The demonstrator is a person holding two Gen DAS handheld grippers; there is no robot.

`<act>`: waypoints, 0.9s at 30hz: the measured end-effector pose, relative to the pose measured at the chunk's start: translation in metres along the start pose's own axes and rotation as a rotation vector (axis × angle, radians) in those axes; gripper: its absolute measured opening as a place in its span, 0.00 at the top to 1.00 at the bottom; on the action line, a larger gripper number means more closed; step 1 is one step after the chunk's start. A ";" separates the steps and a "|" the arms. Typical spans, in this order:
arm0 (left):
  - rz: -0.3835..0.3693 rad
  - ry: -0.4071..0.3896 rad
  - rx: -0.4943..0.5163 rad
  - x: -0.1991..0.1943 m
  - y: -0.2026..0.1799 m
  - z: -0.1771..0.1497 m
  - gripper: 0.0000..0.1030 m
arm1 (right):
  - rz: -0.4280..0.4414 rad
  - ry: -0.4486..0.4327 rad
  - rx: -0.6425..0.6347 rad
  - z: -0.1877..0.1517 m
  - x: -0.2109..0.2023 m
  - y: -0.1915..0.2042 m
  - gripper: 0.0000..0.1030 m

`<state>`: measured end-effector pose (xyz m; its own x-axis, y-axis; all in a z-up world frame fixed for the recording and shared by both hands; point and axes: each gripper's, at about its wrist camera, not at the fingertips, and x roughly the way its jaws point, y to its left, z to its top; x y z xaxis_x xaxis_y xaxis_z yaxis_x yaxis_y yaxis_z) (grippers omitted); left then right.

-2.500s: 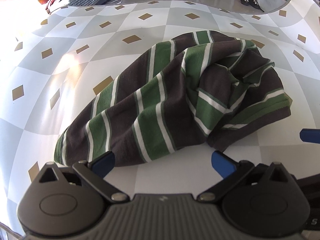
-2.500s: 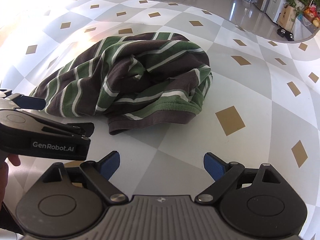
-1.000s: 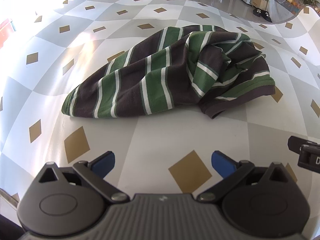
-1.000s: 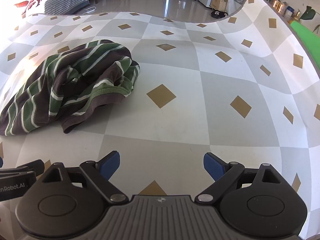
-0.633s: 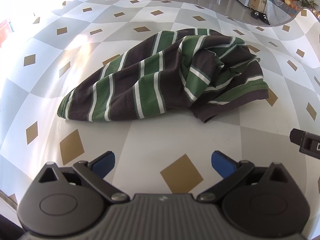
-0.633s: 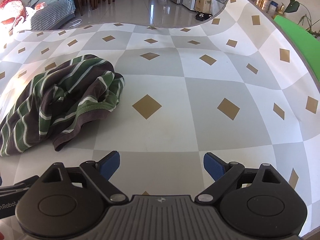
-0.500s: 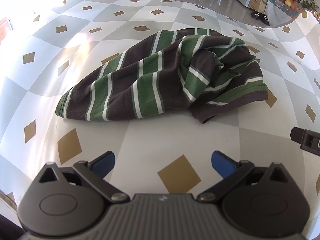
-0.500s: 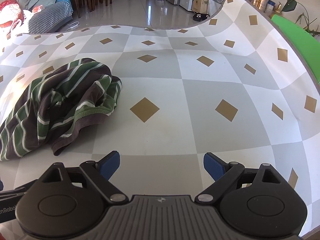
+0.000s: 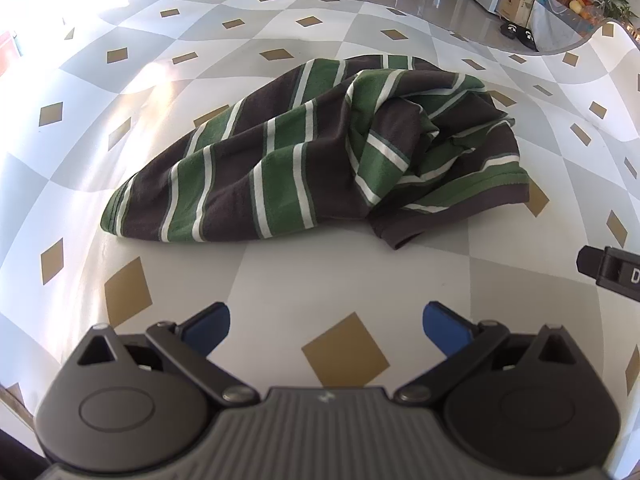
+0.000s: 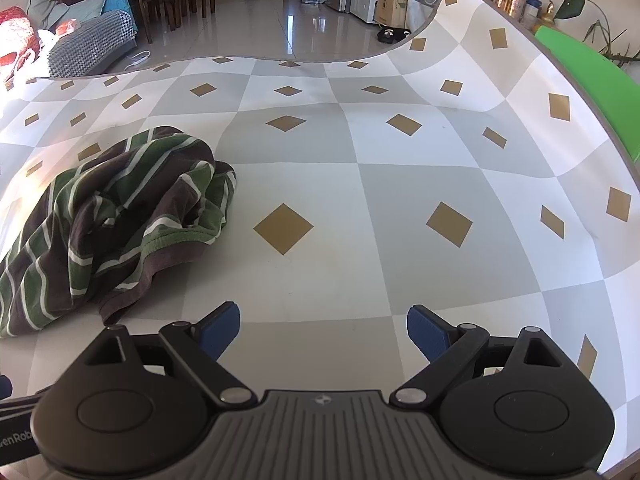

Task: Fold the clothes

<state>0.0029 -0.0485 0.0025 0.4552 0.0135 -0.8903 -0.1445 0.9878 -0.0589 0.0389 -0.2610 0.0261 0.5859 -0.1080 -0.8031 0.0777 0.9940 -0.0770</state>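
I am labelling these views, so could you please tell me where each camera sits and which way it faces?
Left wrist: on the left gripper, facing the striped garment ahead; its own open fingers show.
Right wrist: on the right gripper, facing mostly bare tablecloth, garment to the left; own open fingers show.
Shared: garment, tablecloth, and each glimpses the other gripper at its edge.

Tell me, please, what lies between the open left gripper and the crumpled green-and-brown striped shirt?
Only bare checked tablecloth separates the left gripper from the striped shirt, seen in the left wrist view.
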 end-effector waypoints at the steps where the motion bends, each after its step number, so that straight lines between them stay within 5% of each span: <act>1: 0.000 -0.001 -0.001 0.000 0.000 0.000 0.00 | 0.002 0.003 0.002 0.000 0.001 0.000 0.12; 18: 0.033 -0.004 -0.022 0.005 0.005 0.010 0.00 | 0.025 0.022 0.006 0.004 0.010 0.005 0.12; 27: 0.056 -0.023 -0.121 0.001 0.032 0.041 0.00 | 0.148 0.013 0.065 0.014 0.012 0.002 0.12</act>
<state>0.0346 -0.0102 0.0182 0.4630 0.0734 -0.8833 -0.2751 0.9593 -0.0644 0.0578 -0.2609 0.0247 0.5842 0.0401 -0.8106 0.0436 0.9958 0.0806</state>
